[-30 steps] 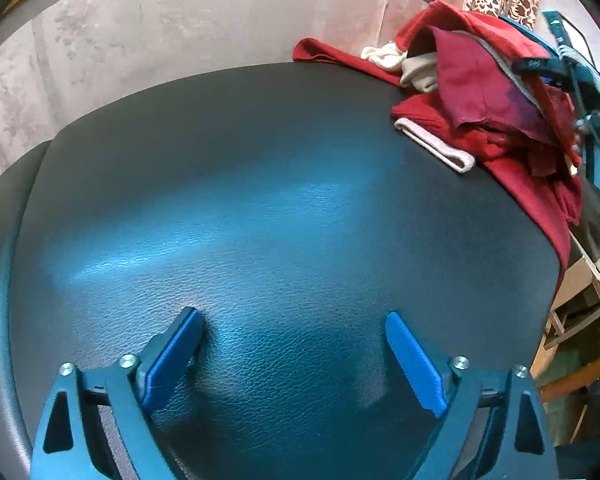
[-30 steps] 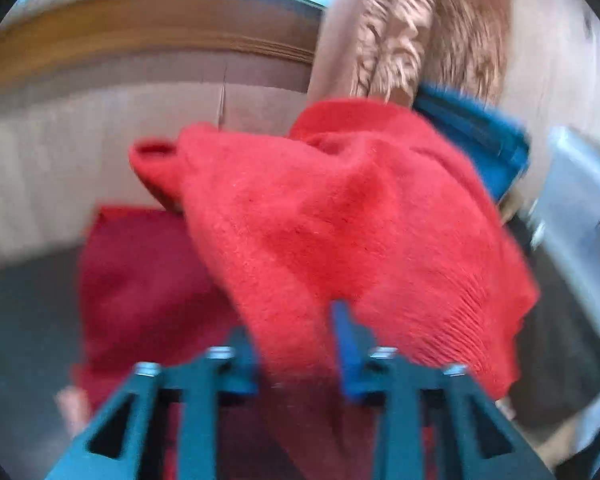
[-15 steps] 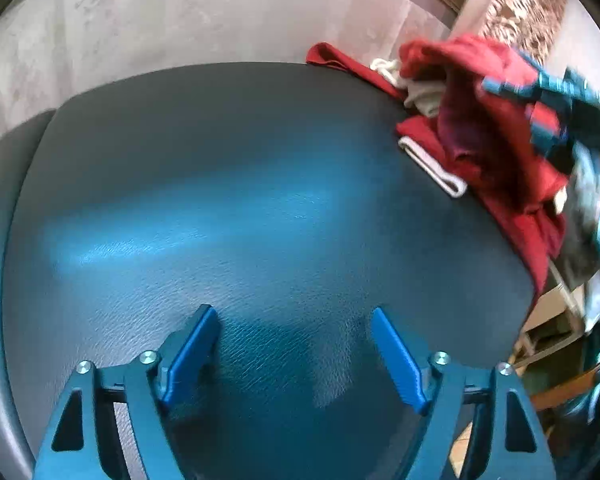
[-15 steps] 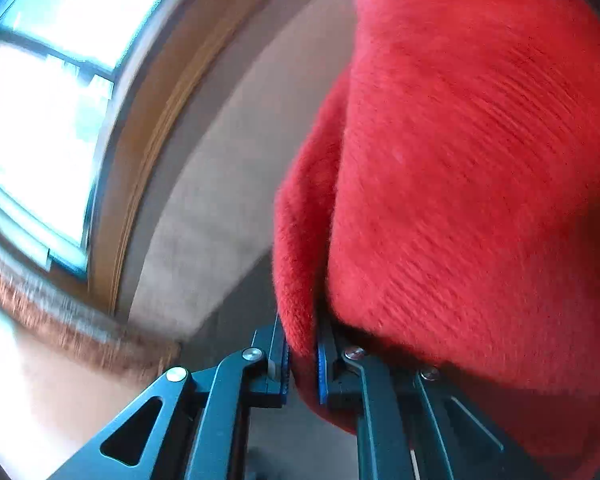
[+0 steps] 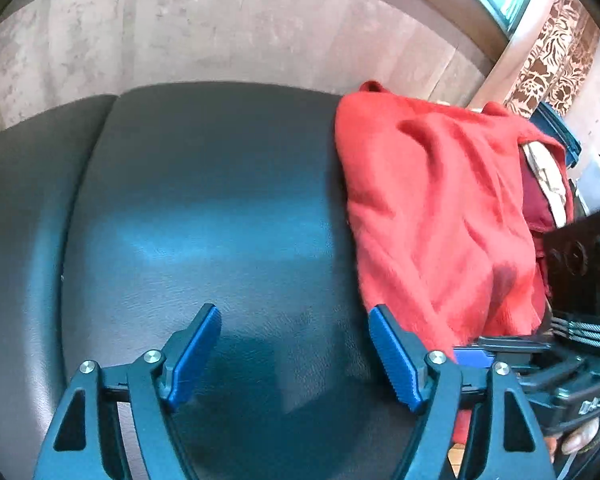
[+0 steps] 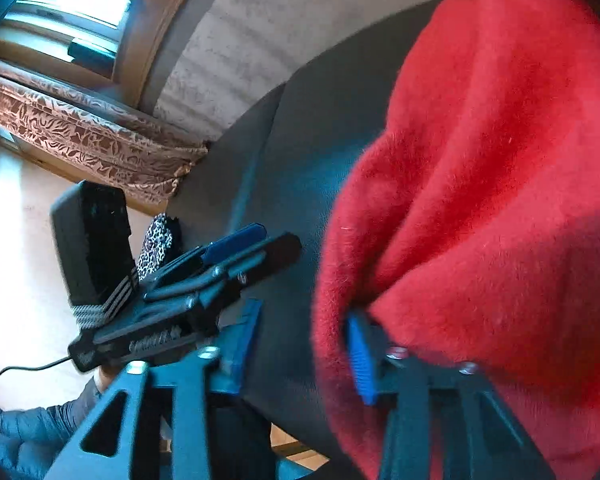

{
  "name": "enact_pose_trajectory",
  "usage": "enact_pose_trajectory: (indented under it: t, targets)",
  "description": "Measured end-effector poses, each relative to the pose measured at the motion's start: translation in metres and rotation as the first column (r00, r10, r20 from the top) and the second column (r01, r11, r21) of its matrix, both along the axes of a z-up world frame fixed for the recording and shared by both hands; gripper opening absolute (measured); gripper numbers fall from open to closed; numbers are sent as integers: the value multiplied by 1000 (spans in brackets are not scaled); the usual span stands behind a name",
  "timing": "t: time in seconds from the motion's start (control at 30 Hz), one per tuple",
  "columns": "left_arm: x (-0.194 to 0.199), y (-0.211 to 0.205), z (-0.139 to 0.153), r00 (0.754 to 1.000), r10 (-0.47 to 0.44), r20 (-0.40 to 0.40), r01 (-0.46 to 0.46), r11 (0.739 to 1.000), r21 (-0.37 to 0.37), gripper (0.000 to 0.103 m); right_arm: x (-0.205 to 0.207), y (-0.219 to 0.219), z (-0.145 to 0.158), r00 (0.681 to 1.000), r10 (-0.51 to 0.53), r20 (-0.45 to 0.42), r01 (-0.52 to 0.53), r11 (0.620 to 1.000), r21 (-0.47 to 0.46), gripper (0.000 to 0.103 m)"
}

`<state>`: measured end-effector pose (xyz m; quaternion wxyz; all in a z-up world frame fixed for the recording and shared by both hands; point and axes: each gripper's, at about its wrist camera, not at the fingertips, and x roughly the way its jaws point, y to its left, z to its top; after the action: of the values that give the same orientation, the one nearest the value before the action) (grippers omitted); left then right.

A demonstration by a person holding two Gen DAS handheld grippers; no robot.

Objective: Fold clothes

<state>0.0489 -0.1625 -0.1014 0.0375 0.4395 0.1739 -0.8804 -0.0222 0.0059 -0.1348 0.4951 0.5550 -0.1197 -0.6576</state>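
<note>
A bright red fleece garment (image 5: 440, 216) lies crumpled on the right part of the dark leather surface (image 5: 204, 208). My left gripper (image 5: 296, 354) is open low over the bare leather, its right finger just left of the garment's near edge. In the right wrist view the same red garment (image 6: 500, 200) fills the right side and drapes over the right finger of my right gripper (image 6: 302, 352), which is open with dark leather showing between the pads. The left gripper (image 6: 268, 242) appears side-on just left of it. One blue pad (image 5: 472, 358) of the right gripper shows under the cloth's near edge.
A dark red garment and a pale cloth (image 5: 540, 184) are heaped behind the red one at the right edge. A pale wall, a window and a patterned curtain (image 6: 80, 128) stand beyond the surface. A grey-blue sleeve (image 6: 20, 432) is at lower left.
The right gripper carried the red garment off the pile onto the leather beside the left gripper, then opened. The left gripper stayed open and swung a little right.
</note>
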Motion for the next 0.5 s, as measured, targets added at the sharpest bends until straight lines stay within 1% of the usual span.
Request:
enact_pose_trajectory:
  t: [0.07, 0.1, 0.17, 0.2, 0.27, 0.33, 0.37, 0.43, 0.47, 0.5]
  targets:
    - [-3, 0, 4, 1000, -11, -9, 11, 1000, 21, 77, 3, 19, 9, 999, -32, 2, 32, 999, -21, 59]
    - [-5, 0, 6, 1000, -18, -14, 18, 999, 35, 77, 3, 33, 16, 998, -67, -19, 67, 998, -14, 66]
    - [-9, 1, 9, 999, -30, -22, 32, 998, 62, 77, -4, 58, 29, 991, -122, -47, 121, 992, -16, 67]
    - [-10, 1, 11, 999, -37, -27, 39, 996, 76, 77, -4, 70, 33, 985, -164, -61, 164, 986, -12, 67]
    - [-14, 1, 14, 998, -49, -36, 53, 993, 103, 77, -6, 93, 43, 964, -250, -90, 250, 968, -7, 71]
    - [-16, 13, 17, 995, -92, -47, 96, 992, 83, 77, -13, 128, 51, 911, -393, -126, 395, 919, -9, 74]
    - [-17, 20, 18, 992, -115, -48, 119, 991, 69, 77, -17, 146, 51, 883, -455, -118, 456, 890, -25, 75]
    - [-20, 44, 19, 981, -188, -46, 190, 981, 38, 77, -28, 176, 47, 810, -580, -93, 577, 815, -52, 82]
    - [-22, 55, 18, 974, -222, -42, 223, 974, 32, 77, -34, 191, 45, 768, -636, -80, 633, 772, -64, 82]
    - [-24, 66, 17, 966, -254, -37, 255, 967, 23, 77, -43, 202, 44, 735, -673, -78, 670, 739, -68, 82]
